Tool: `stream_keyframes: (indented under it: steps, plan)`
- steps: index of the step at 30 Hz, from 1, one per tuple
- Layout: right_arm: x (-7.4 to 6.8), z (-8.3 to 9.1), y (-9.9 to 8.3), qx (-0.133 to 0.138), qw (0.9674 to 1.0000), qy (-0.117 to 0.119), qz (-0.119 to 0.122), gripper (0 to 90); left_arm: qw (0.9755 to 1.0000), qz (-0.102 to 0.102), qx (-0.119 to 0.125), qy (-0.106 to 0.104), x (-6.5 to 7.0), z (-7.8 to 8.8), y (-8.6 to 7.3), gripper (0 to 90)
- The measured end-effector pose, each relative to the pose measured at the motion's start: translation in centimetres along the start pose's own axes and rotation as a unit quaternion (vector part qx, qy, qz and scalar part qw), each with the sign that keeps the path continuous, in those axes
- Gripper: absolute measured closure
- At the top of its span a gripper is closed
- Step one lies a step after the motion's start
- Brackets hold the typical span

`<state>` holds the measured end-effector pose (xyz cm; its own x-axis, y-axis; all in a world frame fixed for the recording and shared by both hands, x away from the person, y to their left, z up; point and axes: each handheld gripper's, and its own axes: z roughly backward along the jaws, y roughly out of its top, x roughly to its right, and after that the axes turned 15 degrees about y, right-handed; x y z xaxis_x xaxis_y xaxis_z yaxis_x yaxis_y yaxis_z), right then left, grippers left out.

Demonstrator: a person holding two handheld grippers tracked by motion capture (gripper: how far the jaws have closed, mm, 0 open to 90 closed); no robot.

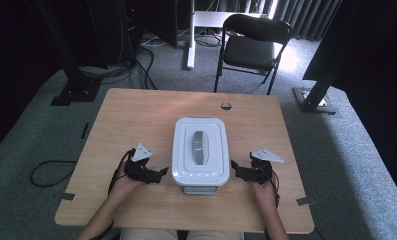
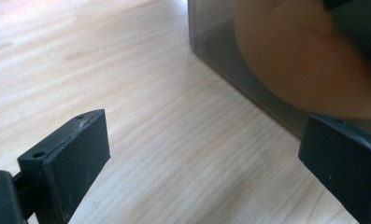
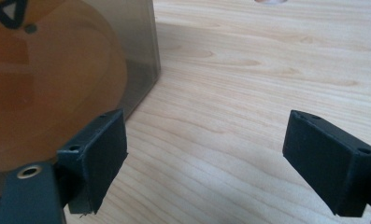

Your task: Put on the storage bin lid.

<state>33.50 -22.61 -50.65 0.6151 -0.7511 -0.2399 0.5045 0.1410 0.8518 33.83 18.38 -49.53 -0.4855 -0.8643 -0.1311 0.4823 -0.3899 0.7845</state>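
A white lidded container (image 1: 201, 150) with a grey handle on its lid stands in the middle of the wooden table (image 1: 136, 115). Its clear grey wall (image 2: 267, 79) holds something orange-brown (image 3: 47, 93). My left gripper (image 1: 156, 174) rests open on the table just left of the container, jaws wide apart with bare wood between them. On the other side lies my right gripper (image 1: 234, 170), also open, its jaws pointing at the container's near right corner. In the left gripper view one fingertip (image 2: 71, 163) stands short of the wall.
A black folding chair (image 1: 253, 45) stands beyond the table's far edge. A small round hole (image 1: 226, 106) sits near the table's back edge. Cables lie on the grey carpet to the left (image 1: 46, 172). Dark frame posts stand at both sides.
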Motion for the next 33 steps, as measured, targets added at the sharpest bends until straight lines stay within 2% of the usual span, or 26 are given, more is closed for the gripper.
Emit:
stream_keyframes:
  steps: [2,5,7,14,19,21,24,33]
  plan:
    - [0.1,0.0,-0.1,-0.002,1.0000,0.001,-0.003,13.5,0.9999,-0.003,-0.012,0.001,-0.2,0.1,-0.2,2.7]
    - [0.2,0.0,-0.2,0.000,1.0000,-0.002,-0.003,13.5,0.9999,-0.002,-0.016,0.007,-0.4,0.3,-0.3,2.7]
    - [0.3,0.1,-0.2,0.001,1.0000,-0.003,-0.002,13.4,0.9997,0.008,-0.018,0.015,-0.9,0.5,-0.5,2.7]
    - [0.5,0.3,-0.2,-0.004,0.9999,-0.010,0.006,13.5,0.9992,0.011,-0.026,0.028,-2.3,1.3,-1.3,2.7]
    - [0.9,0.8,-0.6,-0.001,1.0000,-0.010,-0.002,13.5,0.9987,0.016,-0.031,0.038,-3.3,1.7,-2.2,2.7]
    - [1.0,1.0,-0.8,-0.002,0.9999,-0.015,-0.003,13.5,0.9982,0.010,-0.036,0.047,-3.6,1.8,-2.5,2.7]
    - [1.1,1.3,-1.0,-0.003,0.9998,-0.018,-0.003,13.4,0.9978,0.013,-0.040,0.051,-4.2,2.2,-3.0,2.7]
    - [1.7,2.2,-1.6,-0.003,0.9995,-0.029,-0.011,13.4,0.9965,0.030,-0.047,0.061,-5.6,3.2,-4.5,2.7]
